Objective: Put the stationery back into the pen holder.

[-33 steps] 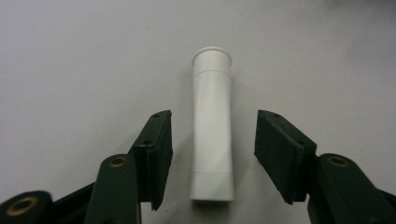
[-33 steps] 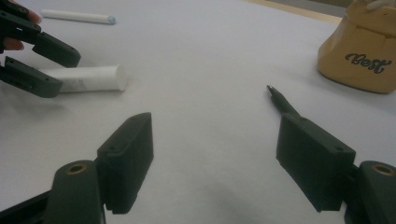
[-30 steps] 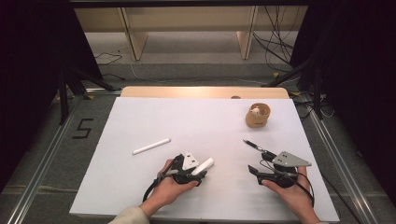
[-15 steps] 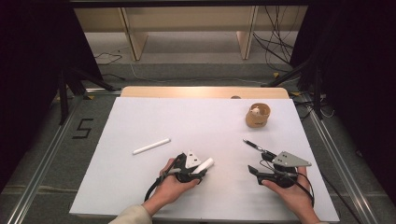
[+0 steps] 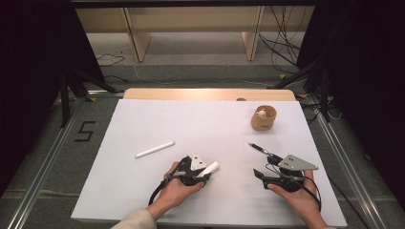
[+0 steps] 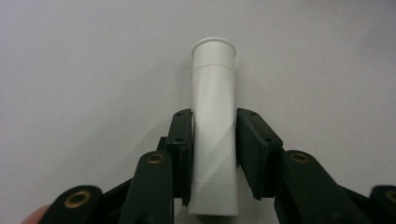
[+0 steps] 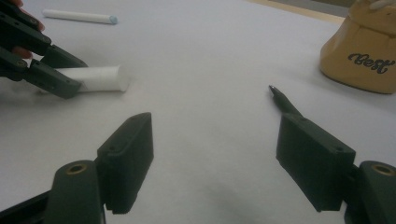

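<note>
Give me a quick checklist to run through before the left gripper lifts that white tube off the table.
1. White tube between the left gripper jaws: ok, the jaws have just been closing around it.
2. Pads firmly pressing the tube: cannot tell; both sit right at its sides.
3. Tube centred in the jaws: ok, though it leans slightly.
4. Tube's capped end free: ok, it juts past the jaw tips over bare table.
5. Right gripper out of the way: ok, open and apart, near the black pen.
6. Other white stick and tan cup away from the tube: ok.
</note>
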`<action>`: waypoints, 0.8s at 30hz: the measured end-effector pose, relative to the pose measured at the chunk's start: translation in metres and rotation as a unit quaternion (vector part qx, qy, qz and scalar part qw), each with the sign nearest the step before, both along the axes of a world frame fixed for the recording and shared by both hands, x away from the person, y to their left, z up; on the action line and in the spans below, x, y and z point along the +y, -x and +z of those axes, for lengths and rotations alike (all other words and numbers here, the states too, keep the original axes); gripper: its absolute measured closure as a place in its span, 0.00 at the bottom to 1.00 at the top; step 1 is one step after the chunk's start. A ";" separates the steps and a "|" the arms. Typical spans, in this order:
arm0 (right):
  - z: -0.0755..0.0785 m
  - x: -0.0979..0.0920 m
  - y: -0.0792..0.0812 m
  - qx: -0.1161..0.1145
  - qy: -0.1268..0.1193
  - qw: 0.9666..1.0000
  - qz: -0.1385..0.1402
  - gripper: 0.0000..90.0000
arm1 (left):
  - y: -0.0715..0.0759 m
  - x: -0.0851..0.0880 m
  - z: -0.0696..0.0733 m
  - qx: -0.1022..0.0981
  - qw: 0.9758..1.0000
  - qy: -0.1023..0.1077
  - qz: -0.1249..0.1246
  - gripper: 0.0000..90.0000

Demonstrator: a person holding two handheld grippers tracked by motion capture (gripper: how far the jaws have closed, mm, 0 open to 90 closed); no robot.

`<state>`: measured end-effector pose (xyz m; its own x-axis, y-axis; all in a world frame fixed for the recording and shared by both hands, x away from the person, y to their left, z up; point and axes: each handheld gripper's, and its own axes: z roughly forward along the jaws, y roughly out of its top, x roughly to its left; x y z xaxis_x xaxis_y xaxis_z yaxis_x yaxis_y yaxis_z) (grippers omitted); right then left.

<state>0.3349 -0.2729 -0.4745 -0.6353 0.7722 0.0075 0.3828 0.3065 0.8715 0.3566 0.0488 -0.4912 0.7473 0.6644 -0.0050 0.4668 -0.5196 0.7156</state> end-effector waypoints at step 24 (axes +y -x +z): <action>0.000 0.000 0.000 0.001 0.000 1.000 0.000 0.32 | 0.001 -0.001 0.001 -0.004 1.000 -0.006 -0.001 0.78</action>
<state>0.3350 -0.2728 -0.4747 -0.6357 0.7719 0.0093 0.3849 0.3064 0.8706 0.3555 0.0478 -0.4904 0.7491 0.6624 0.0089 0.4599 -0.5296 0.7127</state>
